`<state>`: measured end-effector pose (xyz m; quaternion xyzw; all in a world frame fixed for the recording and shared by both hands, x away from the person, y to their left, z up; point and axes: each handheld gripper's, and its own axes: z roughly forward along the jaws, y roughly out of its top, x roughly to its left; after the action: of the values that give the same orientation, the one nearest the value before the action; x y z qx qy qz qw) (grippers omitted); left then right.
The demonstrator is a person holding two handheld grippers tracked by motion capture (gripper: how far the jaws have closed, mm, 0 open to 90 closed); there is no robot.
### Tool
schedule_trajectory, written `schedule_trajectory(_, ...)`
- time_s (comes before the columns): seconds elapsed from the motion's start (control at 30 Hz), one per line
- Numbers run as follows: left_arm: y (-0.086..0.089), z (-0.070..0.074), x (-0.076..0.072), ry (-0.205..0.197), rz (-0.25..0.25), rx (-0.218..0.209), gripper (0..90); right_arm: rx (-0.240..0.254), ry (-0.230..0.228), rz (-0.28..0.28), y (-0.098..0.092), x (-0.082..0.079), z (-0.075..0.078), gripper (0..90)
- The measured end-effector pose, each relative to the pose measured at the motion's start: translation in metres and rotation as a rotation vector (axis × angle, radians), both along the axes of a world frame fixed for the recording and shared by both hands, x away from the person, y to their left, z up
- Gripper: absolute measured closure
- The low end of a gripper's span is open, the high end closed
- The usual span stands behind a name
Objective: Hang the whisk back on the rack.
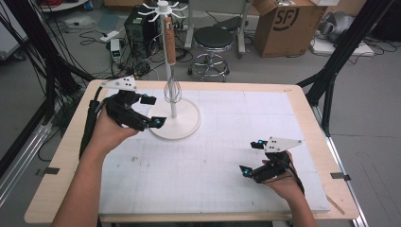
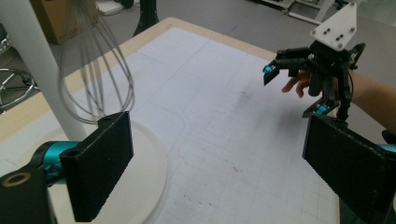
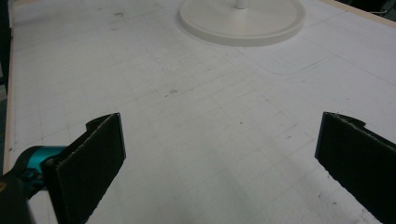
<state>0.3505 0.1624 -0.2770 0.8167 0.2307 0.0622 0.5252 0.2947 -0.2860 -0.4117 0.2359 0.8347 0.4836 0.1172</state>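
Right gripper [image 1: 251, 157] spread, idle low on surface [image 1: 227, 156]. Left gripper [image 1: 152, 110] spread beside stand [image 1: 174, 124]; whisk [image 1: 172, 80] hangs there. Probably: center on the cork handle, then close.

A wire whisk [image 1: 172, 71] with a cork-brown handle is hanging upright — wires down — from the white stand [image 1: 174, 124].

cardboard box [image 1: 283, 26] & round stool [image 1: 213, 39] on floor behind table, black pc tower [image 1: 140, 26] at left w/ cables.
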Motion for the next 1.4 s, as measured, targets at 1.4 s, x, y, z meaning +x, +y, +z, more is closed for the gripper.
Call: schedule_trajectory(1.4, 0.001, -0.104, -0.049, 0.041, -0.022, 0.027, 1.6, -0.001, 0.003, 0.009, -0.001, 0.003, -0.003, 0.7)
